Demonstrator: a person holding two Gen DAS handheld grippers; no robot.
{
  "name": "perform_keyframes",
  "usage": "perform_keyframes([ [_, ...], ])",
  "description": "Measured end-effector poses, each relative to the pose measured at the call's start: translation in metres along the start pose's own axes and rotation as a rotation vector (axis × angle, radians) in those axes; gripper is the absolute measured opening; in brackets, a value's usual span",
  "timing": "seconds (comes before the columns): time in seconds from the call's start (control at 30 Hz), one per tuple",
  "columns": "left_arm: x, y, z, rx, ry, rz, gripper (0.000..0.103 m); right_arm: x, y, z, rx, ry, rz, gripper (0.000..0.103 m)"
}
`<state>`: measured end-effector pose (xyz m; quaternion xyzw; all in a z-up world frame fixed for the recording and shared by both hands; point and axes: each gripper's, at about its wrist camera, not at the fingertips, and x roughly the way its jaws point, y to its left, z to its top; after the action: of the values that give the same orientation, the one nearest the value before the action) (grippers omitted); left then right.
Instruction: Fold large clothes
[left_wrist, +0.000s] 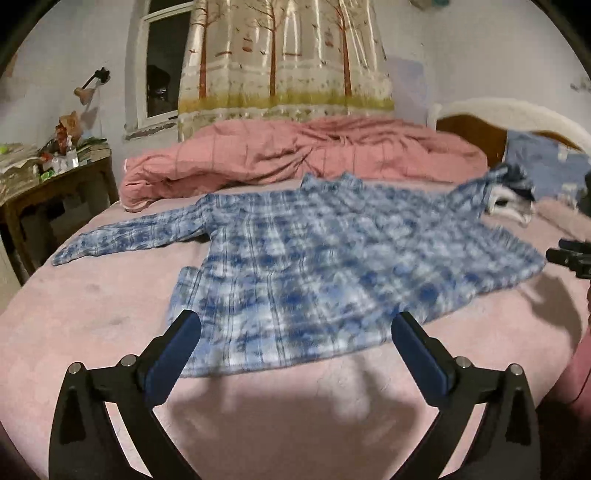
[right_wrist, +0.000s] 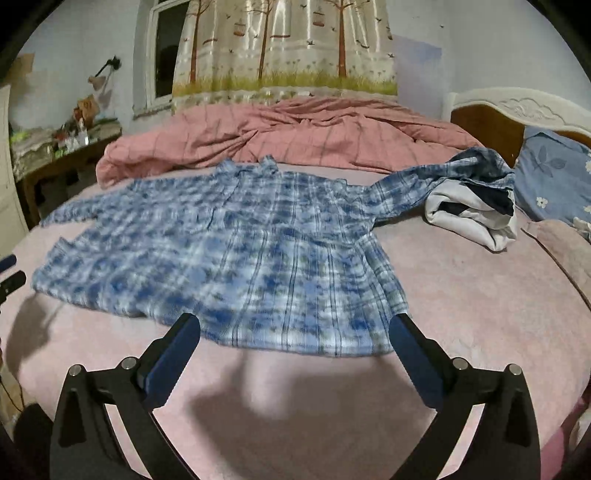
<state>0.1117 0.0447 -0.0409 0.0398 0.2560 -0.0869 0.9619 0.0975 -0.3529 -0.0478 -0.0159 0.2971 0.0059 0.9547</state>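
Note:
A large blue and white plaid shirt (left_wrist: 303, 258) lies spread flat on the pink bed sheet (left_wrist: 92, 314), collar toward the far side. It also shows in the right wrist view (right_wrist: 236, 258). Its left sleeve (left_wrist: 125, 236) stretches out flat. Its right sleeve (right_wrist: 413, 184) runs onto a pile of folded clothes (right_wrist: 476, 210). My left gripper (left_wrist: 295, 339) is open and empty, just above the shirt's near hem. My right gripper (right_wrist: 295, 339) is open and empty over the hem's right part. Each gripper's tip shows at the edge of the other view.
A rumpled pink quilt (left_wrist: 303, 151) lies along the bed's far side. A blue flowered pillow (right_wrist: 554, 173) rests against the headboard (right_wrist: 491, 125) at right. A cluttered wooden side table (left_wrist: 48, 177) stands at left, under a curtained window (right_wrist: 280, 48).

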Motion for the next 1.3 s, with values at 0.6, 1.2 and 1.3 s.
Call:
perform_keyframes([
  [0.6,0.075,-0.005,-0.014,0.1,0.348,0.062,0.1,0.079,0.029,-0.006,-0.251,0.255,-0.065,0.103],
  [1.2,0.09,0.044,0.077,-0.02,0.202,0.153,0.003,0.077,-0.036,0.071,-0.131,0.082,-0.146,0.009],
  [1.3,0.115,0.044,0.109,0.009,0.215,0.158,0.003,0.093,-0.032,0.105,-0.122,0.044,-0.163,0.007],
])
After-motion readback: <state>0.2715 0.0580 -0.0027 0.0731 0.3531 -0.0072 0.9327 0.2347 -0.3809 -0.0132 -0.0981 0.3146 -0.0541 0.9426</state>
